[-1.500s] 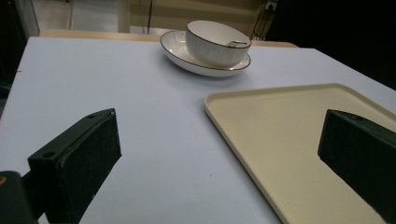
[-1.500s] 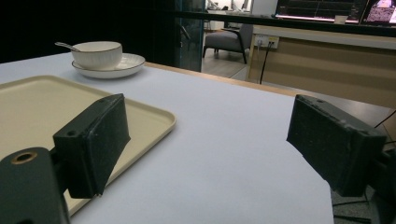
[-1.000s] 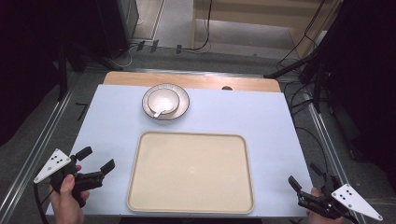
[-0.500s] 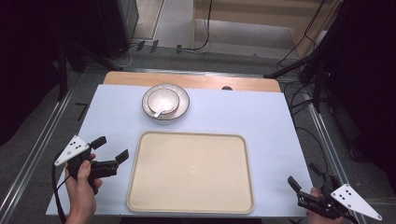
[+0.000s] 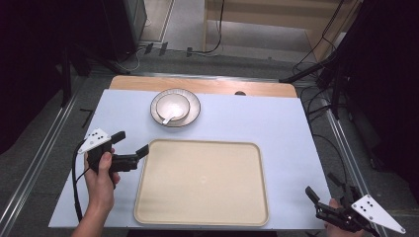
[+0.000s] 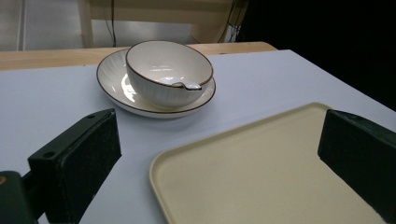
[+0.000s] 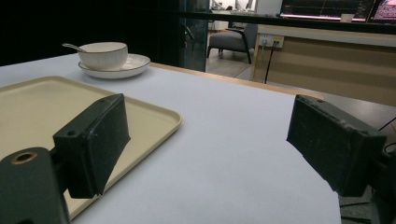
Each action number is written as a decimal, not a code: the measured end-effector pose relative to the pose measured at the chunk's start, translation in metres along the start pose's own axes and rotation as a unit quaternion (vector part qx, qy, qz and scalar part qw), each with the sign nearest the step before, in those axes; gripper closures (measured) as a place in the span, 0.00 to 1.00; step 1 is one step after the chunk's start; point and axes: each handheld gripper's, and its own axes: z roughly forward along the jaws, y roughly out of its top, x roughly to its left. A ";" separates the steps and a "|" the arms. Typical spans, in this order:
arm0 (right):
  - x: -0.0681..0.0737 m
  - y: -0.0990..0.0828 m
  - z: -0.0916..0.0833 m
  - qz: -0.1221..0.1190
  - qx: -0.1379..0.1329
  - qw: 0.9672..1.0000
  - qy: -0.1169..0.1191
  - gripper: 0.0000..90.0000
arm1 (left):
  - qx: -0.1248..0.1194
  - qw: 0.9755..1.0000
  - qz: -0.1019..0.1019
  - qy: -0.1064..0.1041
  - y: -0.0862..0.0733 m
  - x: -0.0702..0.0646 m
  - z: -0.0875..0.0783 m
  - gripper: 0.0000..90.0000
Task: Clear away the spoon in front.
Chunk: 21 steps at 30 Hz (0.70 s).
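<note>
Moving forward over the last second, our left gripper [image 5: 129,144] has come up from the near-left corner of the bench [image 5: 276,123] to the left edge of the tray [image 5: 202,182], while our right gripper [image 5: 323,191] has stayed put at the near-right corner. We read that as the start of a reach toward the crockery at the far side, with the tray likely where it is meant to end up. Our left hand [image 5: 101,170] holds its gripper low and pointing forward and to the right, jaws spread wide with nothing between them; in the left gripper view they frame the tray's near-left corner, with the bowl [image 6: 169,71] straight ahead. That bowl sits in a saucer [image 6: 116,88] with a spoon [image 6: 187,85] resting inside it, well beyond the tray's far edge and untouched. Our right gripper rests just off the bench edge, angled toward the tray, jaws likewise spread and empty.
</note>
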 end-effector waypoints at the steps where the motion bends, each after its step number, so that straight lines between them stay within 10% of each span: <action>1: 0.000 0.000 0.000 -0.001 0.001 1.000 0.001 0.14 | 0.000 1.000 -0.001 -0.001 0.001 0.000 0.002 0.00; 21: 0.000 0.000 0.001 -0.003 0.001 1.000 0.004 0.14 | 0.005 1.000 -0.011 -0.001 0.023 0.000 0.048 0.04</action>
